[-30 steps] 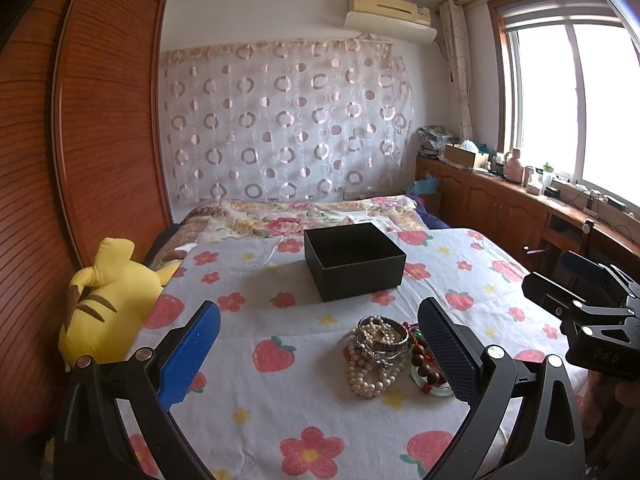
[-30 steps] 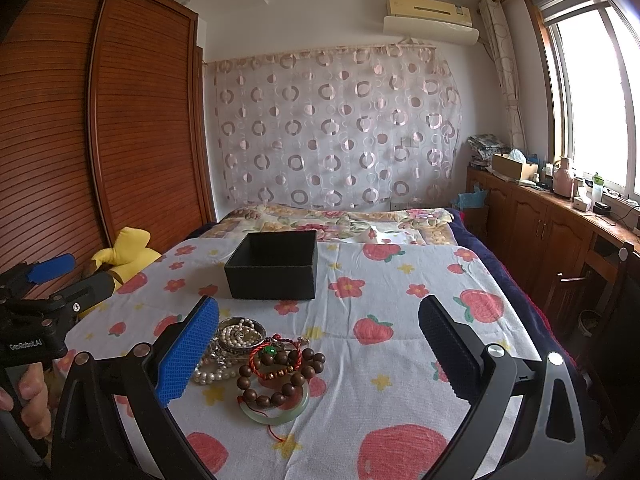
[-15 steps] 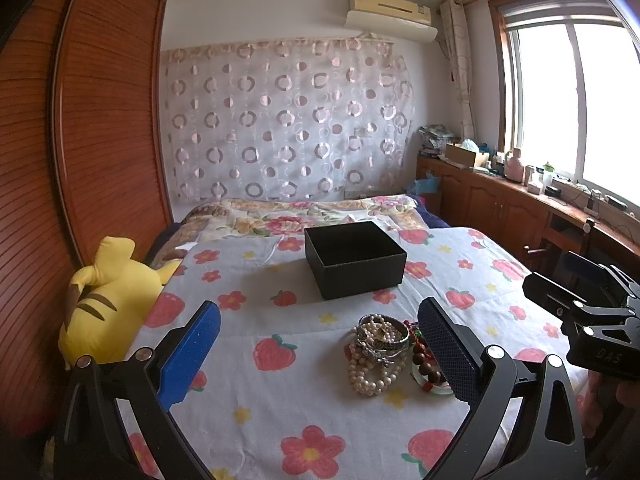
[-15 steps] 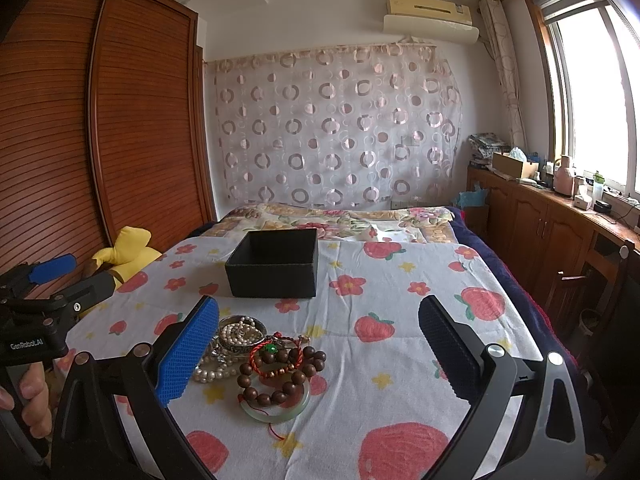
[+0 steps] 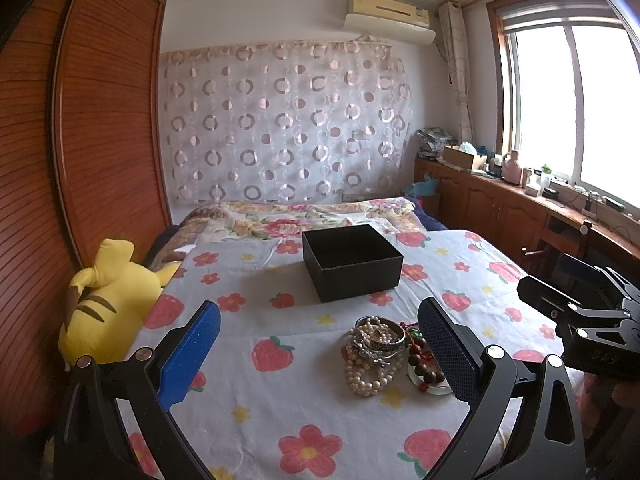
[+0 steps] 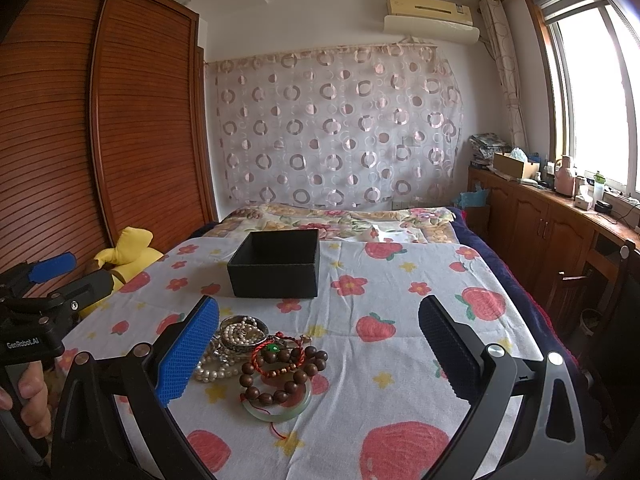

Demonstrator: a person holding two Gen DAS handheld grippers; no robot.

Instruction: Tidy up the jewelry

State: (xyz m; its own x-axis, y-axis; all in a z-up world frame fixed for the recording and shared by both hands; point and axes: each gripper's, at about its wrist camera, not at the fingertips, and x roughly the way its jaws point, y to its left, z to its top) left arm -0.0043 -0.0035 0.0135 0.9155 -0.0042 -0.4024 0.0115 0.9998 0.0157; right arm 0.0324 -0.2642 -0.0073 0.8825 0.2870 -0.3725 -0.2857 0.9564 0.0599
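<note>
- My left gripper (image 5: 318, 356): jaws wide apart, holding nothing, poised above the bedsheet (image 5: 280, 408). In the right wrist view it shows at 9 o'clock (image 6: 60, 276), with my left hand (image 6: 24, 396) on its handle.
- My right gripper (image 6: 318, 354): jaws wide apart, holding nothing. In the left wrist view its body enters at 3 o'clock (image 5: 560, 300).
- Jewelry pile (image 5: 390, 356): lies on the sheet, between my left fingers but close to the right one, at 5 o'clock from the view's centre. In the right wrist view the pile (image 6: 260, 356) sits just beside my blue left pad (image 6: 186, 354).
- Pearls (image 5: 366, 372): a white strand, heaped at the pile's 7 o'clock side, partly under a metal bangle (image 5: 378, 336).
- Wooden beads (image 6: 286, 376): a dark brown loop, lying over a pale green bangle (image 6: 280, 410), with a red cord (image 6: 276, 354) on top.
- Box (image 6: 276, 268): black, without a lid, upright on the sheet at 12 o'clock from the pile and apart from it; its inside looks dark and I cannot tell its contents.
- Plush toy (image 5: 108, 304): yellow, at the bed's 9 o'clock edge, against the wardrobe (image 5: 80, 140).
</note>
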